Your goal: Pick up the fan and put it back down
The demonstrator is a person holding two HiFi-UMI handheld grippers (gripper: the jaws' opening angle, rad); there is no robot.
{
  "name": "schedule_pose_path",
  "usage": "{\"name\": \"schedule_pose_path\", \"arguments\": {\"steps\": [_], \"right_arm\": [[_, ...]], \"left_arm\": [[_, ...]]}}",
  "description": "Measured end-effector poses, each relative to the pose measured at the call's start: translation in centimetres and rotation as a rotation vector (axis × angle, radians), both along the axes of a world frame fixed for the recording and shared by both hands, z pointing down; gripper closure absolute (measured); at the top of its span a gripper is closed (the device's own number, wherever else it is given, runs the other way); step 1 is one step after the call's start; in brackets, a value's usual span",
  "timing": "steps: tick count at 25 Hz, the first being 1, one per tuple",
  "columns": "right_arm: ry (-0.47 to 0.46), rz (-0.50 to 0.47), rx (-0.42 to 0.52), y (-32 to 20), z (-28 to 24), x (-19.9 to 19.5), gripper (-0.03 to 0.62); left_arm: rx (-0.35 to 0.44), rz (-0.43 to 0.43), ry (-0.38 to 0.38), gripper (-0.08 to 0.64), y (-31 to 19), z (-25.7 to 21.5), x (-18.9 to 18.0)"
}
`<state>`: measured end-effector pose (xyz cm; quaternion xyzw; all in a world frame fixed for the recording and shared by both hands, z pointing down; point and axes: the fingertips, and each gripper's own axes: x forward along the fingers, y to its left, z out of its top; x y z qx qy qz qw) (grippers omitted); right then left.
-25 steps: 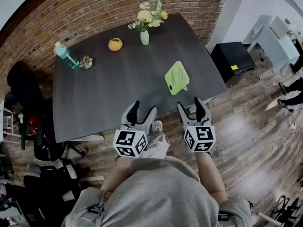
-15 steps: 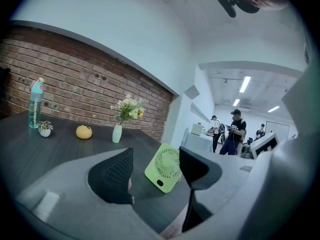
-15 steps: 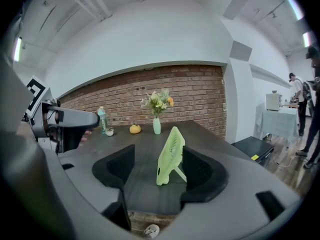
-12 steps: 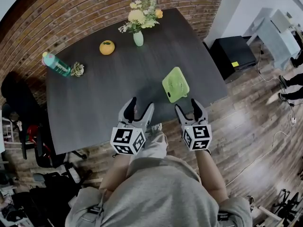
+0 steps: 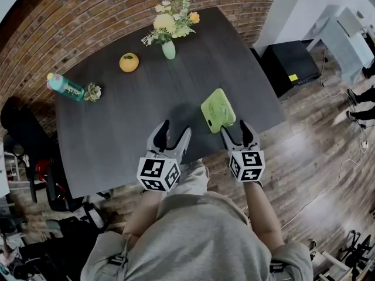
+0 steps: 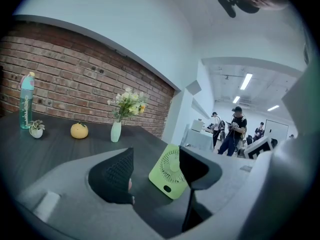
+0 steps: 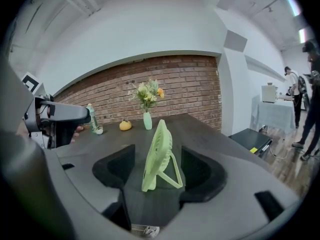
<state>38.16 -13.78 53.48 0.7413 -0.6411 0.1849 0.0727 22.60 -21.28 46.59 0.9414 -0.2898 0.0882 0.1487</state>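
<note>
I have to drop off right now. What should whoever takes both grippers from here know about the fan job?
Left gripper: open and empty, over the near edge of the table.
Right gripper: open and aimed at the fan. The right gripper view shows the fan edge-on, in line with the gap between the jaws, with no contact visible.
Fan: upright on its stand, on the table near the front right corner.
Done: the approach only; the fan is not lifted.
To do: probably ease the right gripper forward, close on the fan, lift it, then set it back down.
</note>
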Motion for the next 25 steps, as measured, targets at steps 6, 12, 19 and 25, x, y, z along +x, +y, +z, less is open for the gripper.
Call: {"name": "schedule_pose_path", "arguments": {"steps": [6,12,19,25], "right_arm": [[-0.013,0.013,-0.004,-1.2,0.2,1.0,0.36],[-0.03,0.017,-0.008,-2.2,0.1,1.5,0.448],[-0.047,0.004,-0.007,-2.6,0.2,1.4,0.511],[-0.09,0.0,0.013,-2.7,-0.1,1.0,0.529]], "left_arm": [[0.002,0.007,-0.004,0.273,-1.3,-0.1,0.9],[0.002,0.007,-0.004,0.273,-2.4,-0.4,1.3],[0.003,-0.001,-0.003,0.273,-3.1,-0.4,1.3],[0.006,-0.001,-0.001,0.273,-3.2,-0.7,1.1]]}}
